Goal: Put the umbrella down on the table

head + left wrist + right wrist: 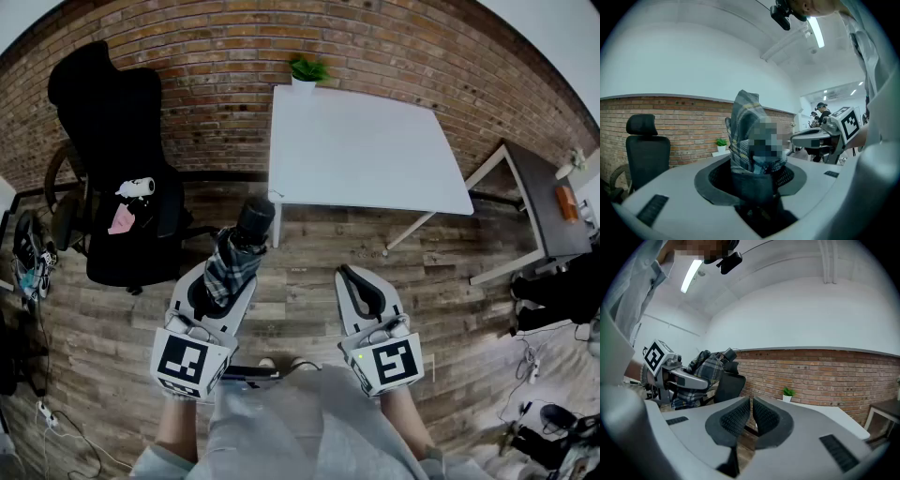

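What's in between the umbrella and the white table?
Just bare wooden floor, as the head view shows. The umbrella, held by the left gripper, points toward the white table.

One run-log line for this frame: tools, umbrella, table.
left tool: shut on folded plaid umbrella | right tool: shut, empty | white table: ahead, umbrella not yet on it
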